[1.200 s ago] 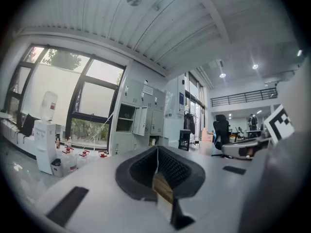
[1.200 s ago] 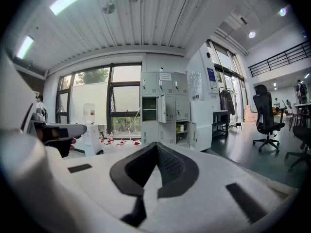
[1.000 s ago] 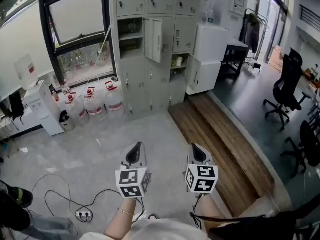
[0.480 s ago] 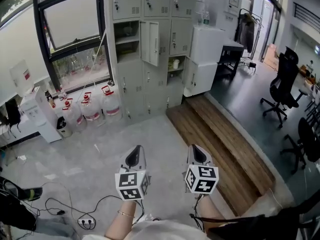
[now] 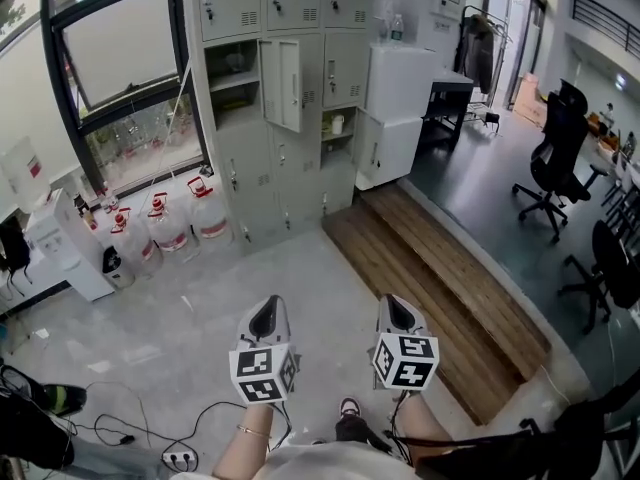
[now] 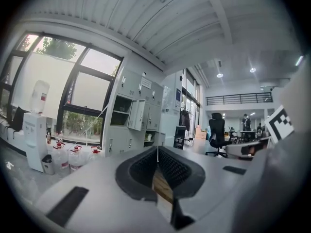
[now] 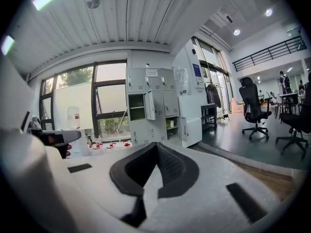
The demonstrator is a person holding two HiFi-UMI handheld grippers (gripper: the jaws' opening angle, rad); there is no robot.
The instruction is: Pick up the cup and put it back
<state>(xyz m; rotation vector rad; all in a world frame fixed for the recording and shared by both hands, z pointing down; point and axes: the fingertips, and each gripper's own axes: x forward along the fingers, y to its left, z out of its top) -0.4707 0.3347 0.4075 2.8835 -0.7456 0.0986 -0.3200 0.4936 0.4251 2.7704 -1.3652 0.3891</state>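
Head view: left gripper (image 5: 266,313) and right gripper (image 5: 398,311) are held side by side above the floor (image 5: 200,298), well apart from the lockers (image 5: 345,68). The cup (image 5: 337,124) stands in an open locker compartment far ahead. Left gripper view: jaws pressed together, nothing between them. Right gripper view: jaws clenched, empty, cup small beyond the tips. Judgement: approach step. Walk in close, spread one gripper's jaws before the compartment, and enter level around the cup.
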